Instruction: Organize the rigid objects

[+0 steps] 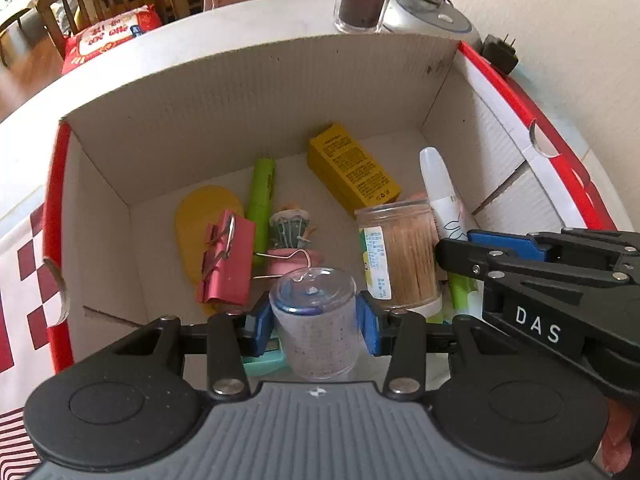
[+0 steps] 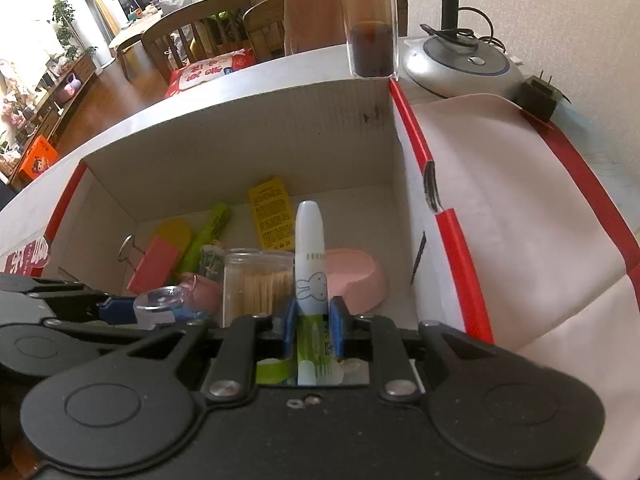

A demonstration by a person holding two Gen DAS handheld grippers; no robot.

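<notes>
Left tongs (image 1: 316,320) pinch a clear-capped jar (image 1: 314,316); right tongs (image 2: 312,330) pinch a rabbit-print tube (image 2: 310,280), both low inside the cardboard box (image 1: 240,92). Risk: the toothpick jar (image 1: 404,256), standing between both tongs, tips if either swings sideways.

Both pictures are bright with soft daylight. In the right wrist view the light comes from big windows (image 2: 48,16) far ahead and to the left of the hand-held gripper, and they glow almost white. Shadows inside the box (image 1: 240,92) are pale and soft. The fisheye lens bends straight edges, most at the sides, and the corners go black. The clear cup (image 1: 316,312) up close looks a little blurry.
</notes>
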